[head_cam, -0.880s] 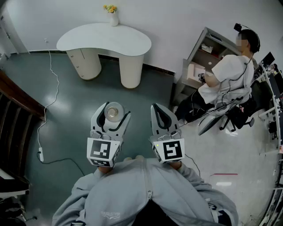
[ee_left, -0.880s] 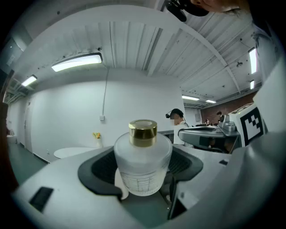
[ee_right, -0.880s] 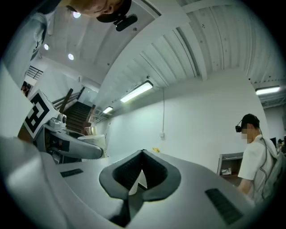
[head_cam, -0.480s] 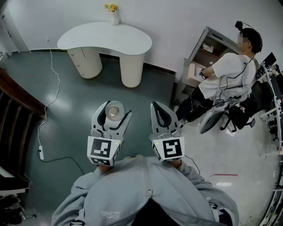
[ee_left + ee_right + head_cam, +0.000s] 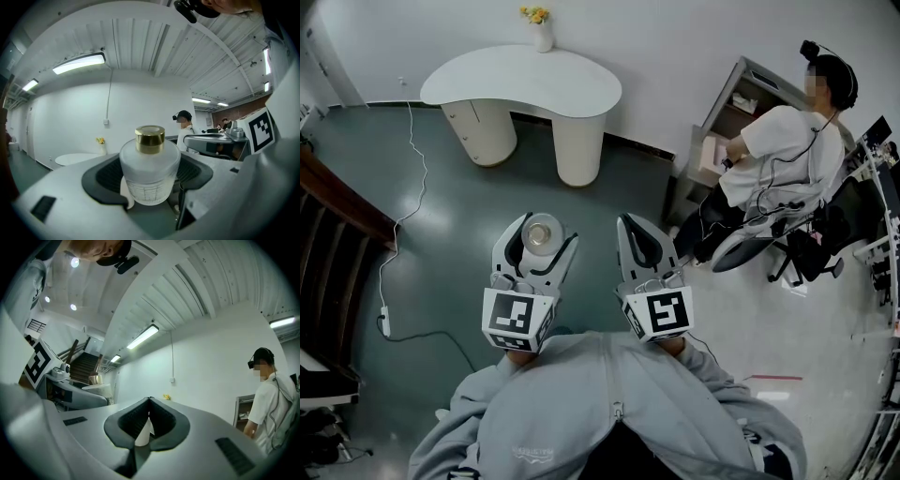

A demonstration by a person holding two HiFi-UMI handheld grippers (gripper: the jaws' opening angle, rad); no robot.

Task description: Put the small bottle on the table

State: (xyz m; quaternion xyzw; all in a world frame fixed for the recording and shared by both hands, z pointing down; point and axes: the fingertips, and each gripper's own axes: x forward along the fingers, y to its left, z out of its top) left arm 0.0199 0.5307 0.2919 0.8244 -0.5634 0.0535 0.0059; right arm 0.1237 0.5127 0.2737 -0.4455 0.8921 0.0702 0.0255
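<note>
A small frosted bottle (image 5: 542, 234) with a gold cap stands upright between the jaws of my left gripper (image 5: 546, 231), which is shut on it and held above the floor in front of the person's chest. In the left gripper view the bottle (image 5: 150, 171) fills the middle, with the dark pads (image 5: 105, 174) against its sides. My right gripper (image 5: 630, 225) hangs beside it on the right, shut with nothing in it; its pads (image 5: 136, 420) meet at the tips. The white kidney-shaped table (image 5: 525, 80) stands far ahead by the wall.
A white vase with yellow flowers (image 5: 541, 33) sits at the table's back edge. A seated person (image 5: 778, 159) on a wheeled chair faces a grey shelf unit (image 5: 727, 112) at the right. A white cable (image 5: 408, 187) runs over the floor at the left, beside dark stairs (image 5: 328, 234).
Both grippers stay almost where they were, the bottle still held. The seated person at the right has shifted a little with the chair.
</note>
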